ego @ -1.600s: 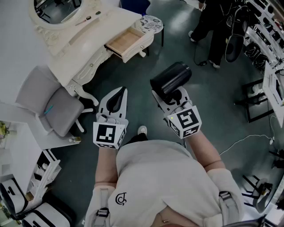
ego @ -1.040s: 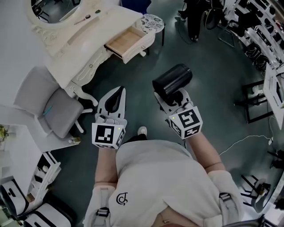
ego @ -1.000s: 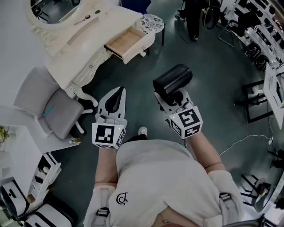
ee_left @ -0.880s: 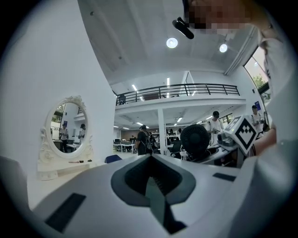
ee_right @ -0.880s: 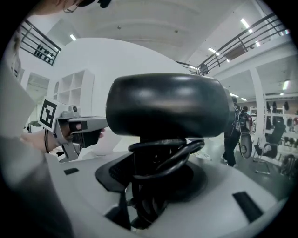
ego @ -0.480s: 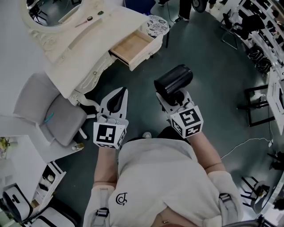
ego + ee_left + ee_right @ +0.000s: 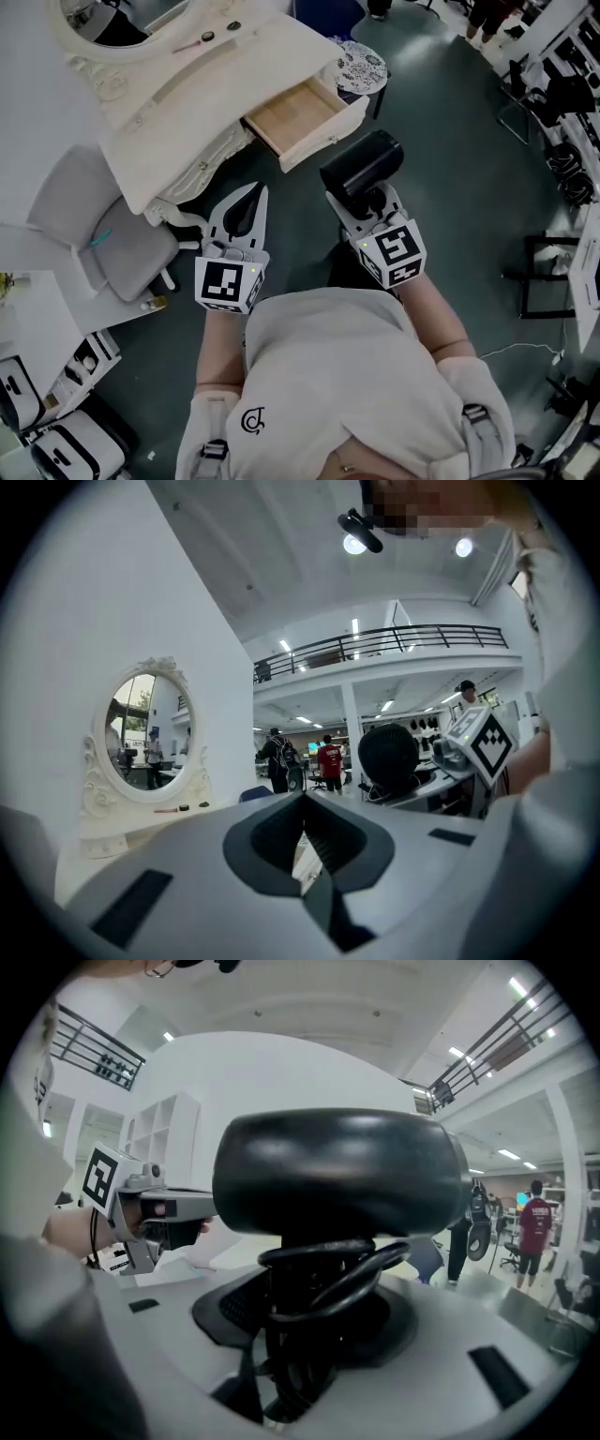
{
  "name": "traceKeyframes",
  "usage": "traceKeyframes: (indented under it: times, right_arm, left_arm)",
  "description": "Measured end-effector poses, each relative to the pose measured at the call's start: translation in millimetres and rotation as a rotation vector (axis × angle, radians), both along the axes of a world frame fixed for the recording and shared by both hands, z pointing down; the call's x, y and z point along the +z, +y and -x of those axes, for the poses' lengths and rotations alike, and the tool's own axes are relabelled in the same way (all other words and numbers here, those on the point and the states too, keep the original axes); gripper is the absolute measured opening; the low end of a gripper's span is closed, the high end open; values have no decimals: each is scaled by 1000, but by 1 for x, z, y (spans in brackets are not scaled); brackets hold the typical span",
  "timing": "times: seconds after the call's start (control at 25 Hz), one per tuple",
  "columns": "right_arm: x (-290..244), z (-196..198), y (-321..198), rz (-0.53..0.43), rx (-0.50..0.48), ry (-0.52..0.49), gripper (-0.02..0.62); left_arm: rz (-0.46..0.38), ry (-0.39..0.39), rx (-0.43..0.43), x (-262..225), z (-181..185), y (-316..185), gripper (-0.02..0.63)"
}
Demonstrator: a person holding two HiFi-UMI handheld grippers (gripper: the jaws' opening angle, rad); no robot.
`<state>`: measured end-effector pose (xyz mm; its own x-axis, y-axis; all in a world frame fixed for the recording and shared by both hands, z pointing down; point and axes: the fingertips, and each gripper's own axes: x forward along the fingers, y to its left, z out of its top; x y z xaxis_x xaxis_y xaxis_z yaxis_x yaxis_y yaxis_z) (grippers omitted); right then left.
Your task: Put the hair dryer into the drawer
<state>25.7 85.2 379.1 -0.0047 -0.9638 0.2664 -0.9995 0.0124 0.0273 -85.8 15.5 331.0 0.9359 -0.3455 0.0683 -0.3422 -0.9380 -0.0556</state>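
Observation:
A black hair dryer point(image 7: 361, 169) is held by its handle, with the cord wound round it, in my right gripper point(image 7: 364, 201). In the right gripper view the dryer's barrel point(image 7: 337, 1174) lies crosswise above the jaws of the right gripper point(image 7: 305, 1312), which are shut on the handle. The left gripper point(image 7: 256, 191) is beside it at the left, jaws together and nothing in them; its tips point(image 7: 302, 803) meet in the left gripper view. An open wooden drawer point(image 7: 298, 114) juts from the cream vanity table point(image 7: 187, 94), just ahead of both grippers.
A grey chair point(image 7: 112, 246) stands left of the left gripper, by the vanity's legs. A round patterned stool point(image 7: 361, 66) sits beyond the drawer. The oval mirror point(image 7: 145, 728) is on the vanity top. Racks of gear point(image 7: 562, 84) line the right side.
Both grippers have moved closer to the vanity, and the open drawer now lies just ahead of them. The hair dryer stays in the right gripper.

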Motion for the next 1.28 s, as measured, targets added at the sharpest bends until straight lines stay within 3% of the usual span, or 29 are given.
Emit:
traceKeyframes:
  times: [0.4, 0.68, 0.88, 1.28]
  right_arm:
    - [-4, -121, -88, 22, -265, 10, 202]
    - [15, -172, -135, 65, -391, 15, 202]
    - [37, -176, -177, 104, -505, 46, 202]
    - [108, -141, -247, 254, -803, 154, 202]
  left_arm:
    - [16, 28, -269, -8, -109, -64, 12]
    - [45, 5, -386, 7, -153, -89, 12]
    - [57, -11, -477, 19, -154, -115, 12]
    - [123, -38, -576, 52, -147, -185, 12]
